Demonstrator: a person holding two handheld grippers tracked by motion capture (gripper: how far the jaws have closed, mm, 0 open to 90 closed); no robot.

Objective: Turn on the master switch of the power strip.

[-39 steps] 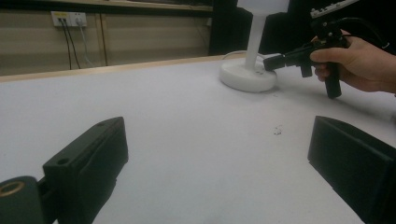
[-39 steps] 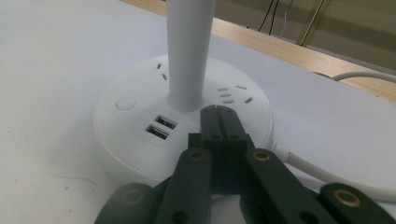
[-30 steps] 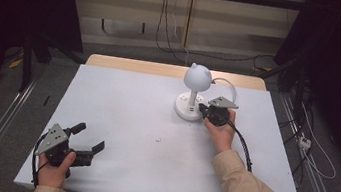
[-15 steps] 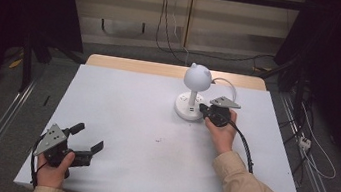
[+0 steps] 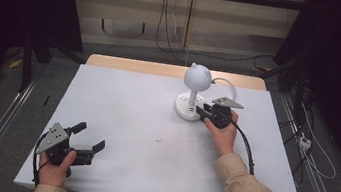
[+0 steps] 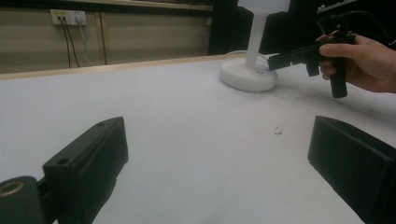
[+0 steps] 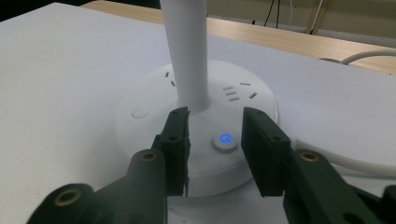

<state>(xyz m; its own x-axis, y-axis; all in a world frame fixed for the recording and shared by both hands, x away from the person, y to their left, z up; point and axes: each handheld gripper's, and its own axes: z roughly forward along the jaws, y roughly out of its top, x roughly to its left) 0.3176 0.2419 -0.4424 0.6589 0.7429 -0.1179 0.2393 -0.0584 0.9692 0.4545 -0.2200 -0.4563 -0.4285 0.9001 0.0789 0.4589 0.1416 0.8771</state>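
A white desk lamp (image 5: pixel 197 77) with a round head stands on a round base (image 5: pixel 184 112) at the table's back middle. My right gripper (image 5: pixel 199 111) reaches onto that base from the right. In the right gripper view its jaws (image 7: pixel 215 114) have just been opening and stand apart on either side of a glowing blue power button (image 7: pixel 225 140), beside the stem (image 7: pixel 187 51). Nothing is gripped between them. My left gripper (image 5: pixel 92 135) rests near the front left corner, open and empty (image 6: pixel 217 128). From there the right gripper (image 6: pixel 275 59) shows at the lamp base (image 6: pixel 247 77).
The white table (image 5: pixel 132 101) has a small speck (image 5: pixel 157 139) near its middle. The lamp's white cord (image 5: pixel 225 83) loops off behind the base. A black cable (image 5: pixel 247 147) trails from the right gripper along the sleeve. Dark floor and rails flank both sides.
Both hands rest where they were. The right gripper's jaws look a little wider apart at the lamp base than before.
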